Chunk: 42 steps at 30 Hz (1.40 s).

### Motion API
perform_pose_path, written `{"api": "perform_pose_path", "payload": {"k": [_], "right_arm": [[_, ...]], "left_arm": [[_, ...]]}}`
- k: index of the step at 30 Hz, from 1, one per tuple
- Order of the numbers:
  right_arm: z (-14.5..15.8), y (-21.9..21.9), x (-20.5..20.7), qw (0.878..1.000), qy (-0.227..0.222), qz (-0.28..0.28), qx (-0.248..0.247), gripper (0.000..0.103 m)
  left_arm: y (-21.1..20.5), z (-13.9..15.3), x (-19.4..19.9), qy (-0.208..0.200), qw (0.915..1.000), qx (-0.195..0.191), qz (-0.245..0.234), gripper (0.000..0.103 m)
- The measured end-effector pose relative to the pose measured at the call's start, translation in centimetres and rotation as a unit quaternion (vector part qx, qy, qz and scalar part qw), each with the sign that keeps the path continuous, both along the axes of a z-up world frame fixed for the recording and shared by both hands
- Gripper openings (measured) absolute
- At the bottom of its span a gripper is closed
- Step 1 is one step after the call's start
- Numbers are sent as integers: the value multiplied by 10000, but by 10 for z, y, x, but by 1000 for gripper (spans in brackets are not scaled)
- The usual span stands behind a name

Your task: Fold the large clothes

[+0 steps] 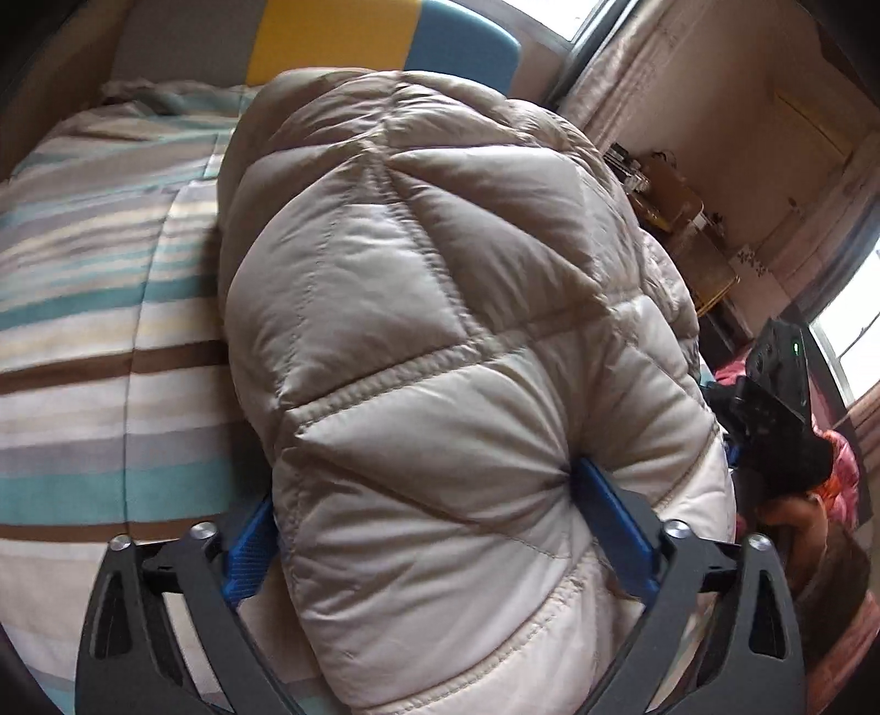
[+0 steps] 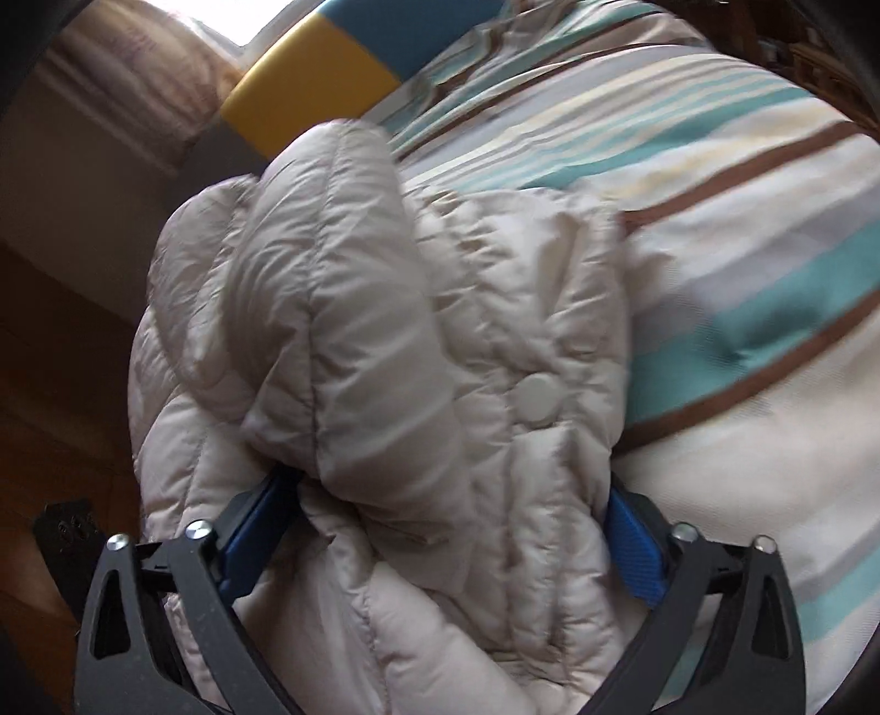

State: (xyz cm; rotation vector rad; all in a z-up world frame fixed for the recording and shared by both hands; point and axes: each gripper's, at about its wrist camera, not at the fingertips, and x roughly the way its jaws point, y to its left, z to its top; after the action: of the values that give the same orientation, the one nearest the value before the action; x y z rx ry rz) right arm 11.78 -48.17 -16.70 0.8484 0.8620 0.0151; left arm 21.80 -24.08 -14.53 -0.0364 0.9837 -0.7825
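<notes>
A bulky beige quilted down jacket (image 1: pixel 412 275) lies bunched on a striped bed cover (image 1: pixel 82 330). My left gripper (image 1: pixel 426 487) has its blue pads pressed into a thick puffed fold of the jacket, and the fabric puckers at the right pad. In the right wrist view the jacket (image 2: pixel 385 330) shows a round snap button (image 2: pixel 536 399). There my right gripper (image 2: pixel 451 487) clamps a wide crumpled wad of it between both pads. The right gripper's black body (image 1: pixel 781 407) appears at the jacket's right edge.
The striped cover (image 2: pixel 742 247) spreads to the right of the jacket. A yellow and blue headboard (image 1: pixel 330 38) stands behind. Wooden floor (image 2: pixel 55 357) lies beside the bed. A cluttered shelf (image 1: pixel 671 209), curtains and a pink cloth (image 1: pixel 841 467) are on the right.
</notes>
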Motion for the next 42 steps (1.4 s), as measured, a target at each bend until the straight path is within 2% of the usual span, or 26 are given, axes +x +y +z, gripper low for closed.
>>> {"api": "perform_pose_path", "payload": {"k": [1, 6, 9, 15, 19, 24, 34, 38, 42], "right_arm": [[-1, 1, 1, 9999, -49, 50, 154, 75], [4, 8, -2, 9993, -249, 181, 225, 69], [10, 13, -10, 9986, -439, 130, 269, 68], [21, 39, -17, 9964, -756, 137, 371, 68], [32, 63, -6, 9948, -917, 320, 314, 68], [41, 97, 14, 9927, -1017, 589, 269, 68], [51, 191, 63, 9862, -1060, 1263, -154, 68], [49, 224, 82, 9813, -1017, 1526, -585, 68], [37, 241, 92, 9789, -828, 1573, -1010, 75]], "left_arm": [[-1, 3, -2, -55, 10000, -8, 0, 81], [-4, 22, -15, -492, 9987, -49, -83, 59], [-3, 37, -22, -778, 9967, -148, -162, 56], [13, 60, -37, -1139, 9926, -406, -88, 53], [29, 69, -43, -1371, 9901, -298, 3, 53], [63, 74, -46, -1453, 9883, -376, 253, 53], [160, 64, -47, -1422, 9831, -289, 1115, 53], [189, 51, -47, -1295, 9806, -262, 1450, 53], [209, 30, -47, -1123, 9794, -199, 1666, 57]]}}
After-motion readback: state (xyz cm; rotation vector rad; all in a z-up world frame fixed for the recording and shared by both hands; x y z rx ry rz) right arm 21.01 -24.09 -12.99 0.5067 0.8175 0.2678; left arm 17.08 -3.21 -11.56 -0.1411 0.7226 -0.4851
